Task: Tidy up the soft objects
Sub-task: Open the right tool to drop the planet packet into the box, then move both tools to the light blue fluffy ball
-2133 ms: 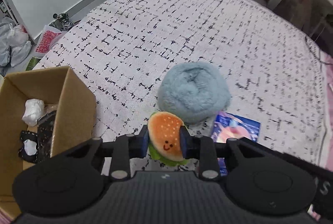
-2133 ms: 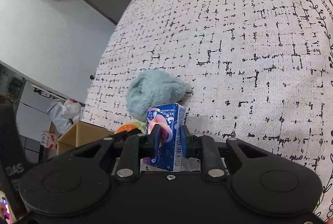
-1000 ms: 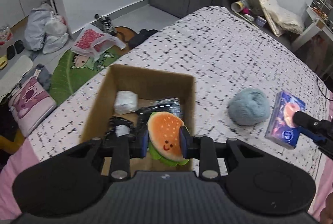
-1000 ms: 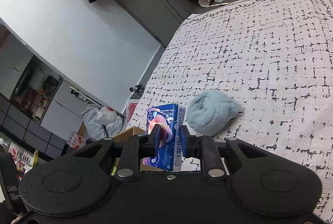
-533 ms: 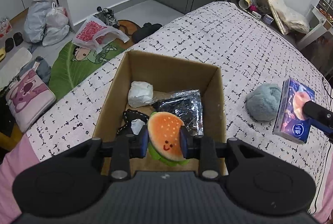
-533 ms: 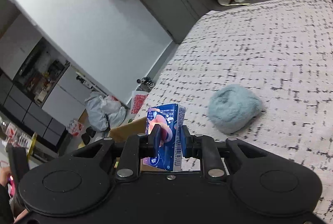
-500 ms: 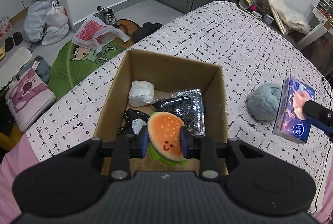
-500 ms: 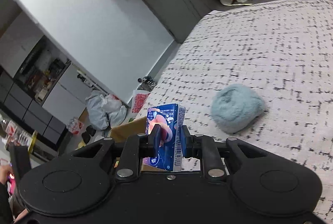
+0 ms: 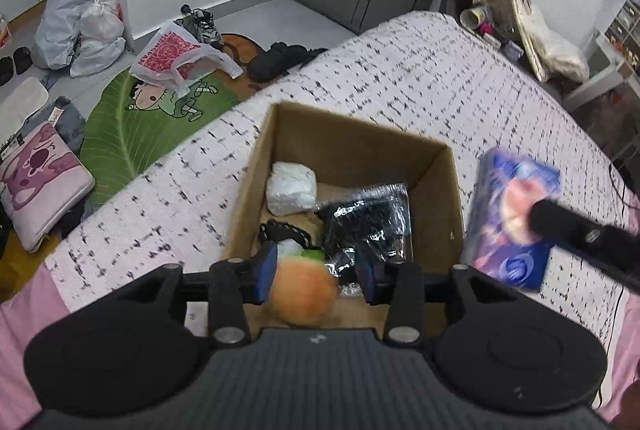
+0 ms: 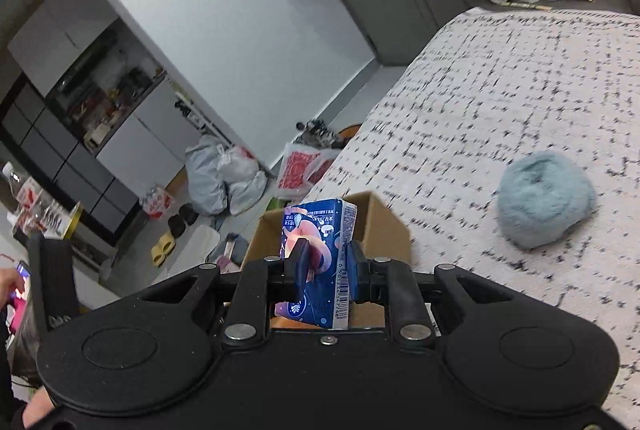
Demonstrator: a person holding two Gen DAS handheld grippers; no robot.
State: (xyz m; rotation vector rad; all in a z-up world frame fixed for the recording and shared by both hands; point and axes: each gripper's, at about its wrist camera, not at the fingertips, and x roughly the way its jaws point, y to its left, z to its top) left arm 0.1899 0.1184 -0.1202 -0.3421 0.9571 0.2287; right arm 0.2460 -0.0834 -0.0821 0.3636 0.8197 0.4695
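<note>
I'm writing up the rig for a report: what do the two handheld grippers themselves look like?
Both are matte black plastic. The left gripper has blue finger pads, silver pivot bolts, round discs either side and a ribbed grey centre panel. The right gripper has the same discs and bolts, with a smooth black body. No cables or sleeves show.

Even, soft indoor light; strong fisheye bending at edges; burger plush point(image 9: 301, 288) between the pads and tissue pack point(image 9: 510, 222) motion-blurred.

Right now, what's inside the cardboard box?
Inside the cardboard box: a white bundle, a shiny black packet, a black strap. The falling burger plush hides the near floor.
</note>
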